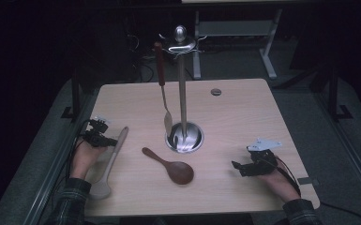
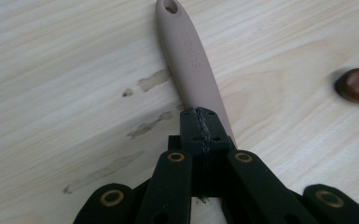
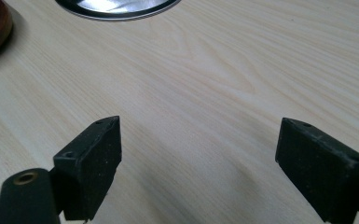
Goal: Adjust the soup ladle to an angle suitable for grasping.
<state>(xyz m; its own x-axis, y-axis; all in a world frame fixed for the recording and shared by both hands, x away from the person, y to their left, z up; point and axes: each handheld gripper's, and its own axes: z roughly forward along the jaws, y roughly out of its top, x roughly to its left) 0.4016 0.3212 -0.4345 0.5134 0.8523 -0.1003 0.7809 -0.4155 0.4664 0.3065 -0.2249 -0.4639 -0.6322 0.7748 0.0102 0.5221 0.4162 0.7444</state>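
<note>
The left tongs (image 2: 200,126) are seen with both jaws pressed together and nothing clamped between them. Their tips are positioned over the handle of the beige spatula (image 2: 191,65), which is laid flat on the worktop (image 2: 51,70); whether the tips touch it cannot be told. In the high view, the left tongs (image 1: 107,140) are found at the left of the frame, at the upper half of the beige spatula (image 1: 110,164), whose blade end is directed toward the lower edge.

The right tongs (image 3: 198,163) are held with the jaws wide apart above bare worktop. In the high view they (image 1: 239,168) are located at the lower right.

A dark wooden spoon (image 1: 171,168) is laid between the two tongs. A steel utensil stand (image 1: 184,93) is placed behind it, with a red-handled utensil (image 1: 161,79) hung from its top.
</note>
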